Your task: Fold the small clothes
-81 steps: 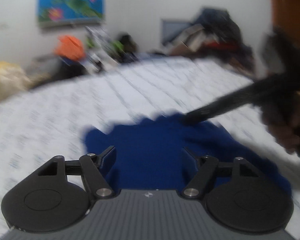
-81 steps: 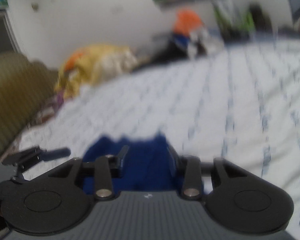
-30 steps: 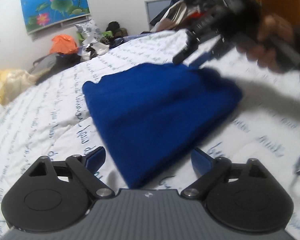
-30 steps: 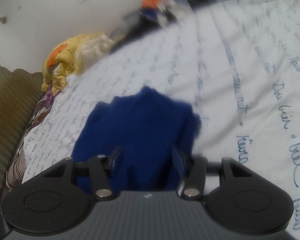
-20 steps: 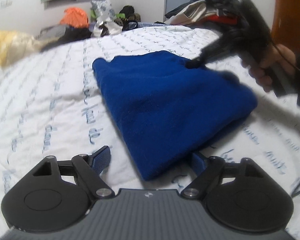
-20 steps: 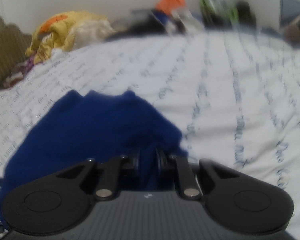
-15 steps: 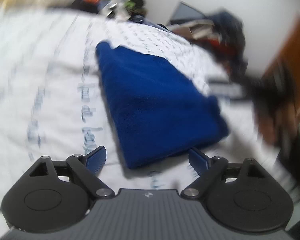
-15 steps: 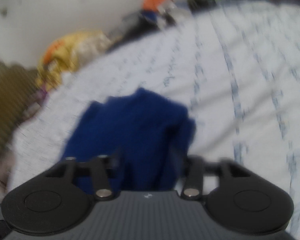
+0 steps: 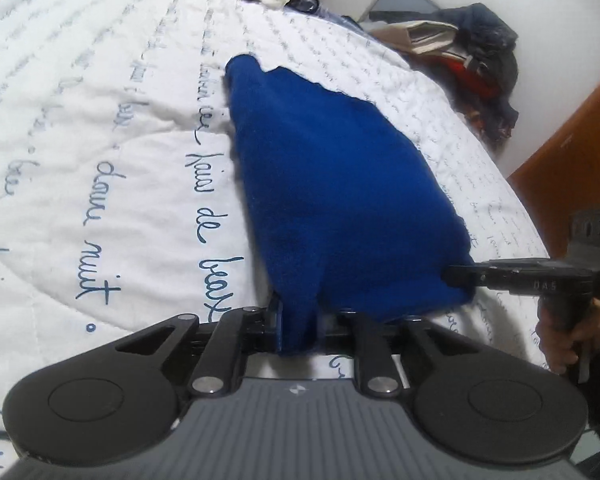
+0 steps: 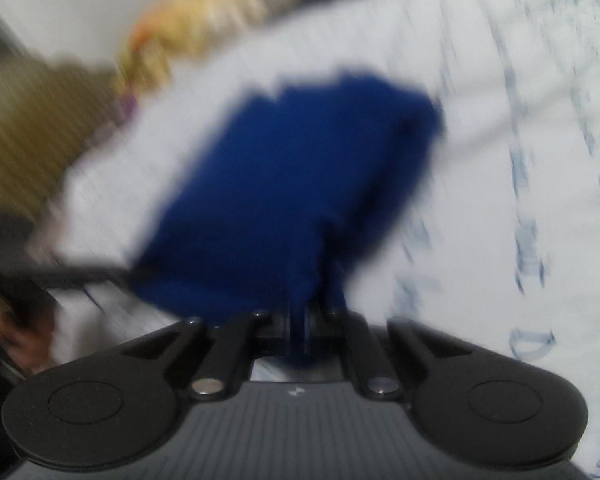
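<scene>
A folded blue garment point(image 9: 340, 200) lies on a white quilt point(image 9: 100, 168) printed with lines of blue script, its long side running away from the left wrist camera and its near end bunched up toward both grippers. The left gripper point(image 9: 300, 332) has its jaws closing on the garment's near corner: a narrow fold of blue cloth stands between its blue pads, which already press on it from both sides. In the same view the right gripper point(image 9: 456, 276) comes in from the right edge, its dark fingers meeting the garment's other near corner, and the hand point(image 9: 568, 344) holding its handle shows below it. The right wrist view is smeared by blur, but the right gripper point(image 10: 298, 332) shows its fingers drawn nearly together with a thin pinch of garment point(image 10: 292, 184) caught between them, the rest of the cloth rising ahead of the camera over the quilt point(image 10: 480, 200). At the left edge of that view the left gripper point(image 10: 116, 272) appears as a dark bar reaching to the cloth. Beyond the bed, a heap of clothes point(image 9: 468, 64) sits by the wall, with an orange-brown door point(image 9: 580, 152) to its right, and a yellow bundle point(image 10: 188, 28) lies at the far side.
</scene>
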The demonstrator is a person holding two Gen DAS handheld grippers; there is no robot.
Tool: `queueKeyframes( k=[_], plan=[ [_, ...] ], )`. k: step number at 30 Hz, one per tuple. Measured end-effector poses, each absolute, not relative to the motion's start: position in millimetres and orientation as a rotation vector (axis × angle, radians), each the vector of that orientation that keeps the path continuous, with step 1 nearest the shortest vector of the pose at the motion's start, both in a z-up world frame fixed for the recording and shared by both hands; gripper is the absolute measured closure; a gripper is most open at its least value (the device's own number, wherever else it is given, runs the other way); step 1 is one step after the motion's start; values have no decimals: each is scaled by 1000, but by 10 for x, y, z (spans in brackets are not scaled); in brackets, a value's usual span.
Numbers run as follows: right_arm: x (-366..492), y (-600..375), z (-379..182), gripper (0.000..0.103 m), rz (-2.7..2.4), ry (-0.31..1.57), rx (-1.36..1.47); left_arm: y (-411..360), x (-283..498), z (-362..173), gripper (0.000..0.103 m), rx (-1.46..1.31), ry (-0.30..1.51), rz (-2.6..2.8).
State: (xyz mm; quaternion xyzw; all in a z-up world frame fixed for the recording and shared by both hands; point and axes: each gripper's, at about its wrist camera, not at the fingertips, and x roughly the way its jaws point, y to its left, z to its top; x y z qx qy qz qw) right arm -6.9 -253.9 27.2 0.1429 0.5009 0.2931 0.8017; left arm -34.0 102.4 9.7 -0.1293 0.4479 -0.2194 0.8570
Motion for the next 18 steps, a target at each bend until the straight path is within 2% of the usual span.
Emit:
queueKeyframes(
  k=[1,3,4,5,7,9,11,12,15,16,17,18],
  plan=[
    [-46,-2569,284,96,626,1085,331,1025,-360,133,72,-268,930,-460],
    [26,-2664,386,82,609,1076,395,1054,-360,234,24,-261,868,-445],
    [55,-2745,442,63,595,1029,428,1058,-340,305,15,-259,813,-435],
    [117,-2790,499,34,574,980,438,1047,-302,369,7,-252,765,-425],
    [342,-2819,544,10,528,909,413,976,-95,442,9,-239,737,-403],
    [711,-2790,445,11,482,944,428,881,256,404,10,-240,749,-394],
    [1065,-2675,291,11,448,989,417,782,667,310,18,-211,786,-340],
    [1218,-2595,207,12,449,1009,378,751,865,273,19,-197,794,-314],
    [1475,-2439,140,13,455,933,317,678,1376,173,20,-166,822,-274],
    [1527,-2411,124,17,459,928,333,660,1481,124,23,-159,851,-290],
    [1561,-2379,110,71,484,939,341,588,1507,112,39,-114,823,-298],
    [1606,-2322,82,97,526,976,337,520,1481,124,75,-58,804,-330]
  ],
)
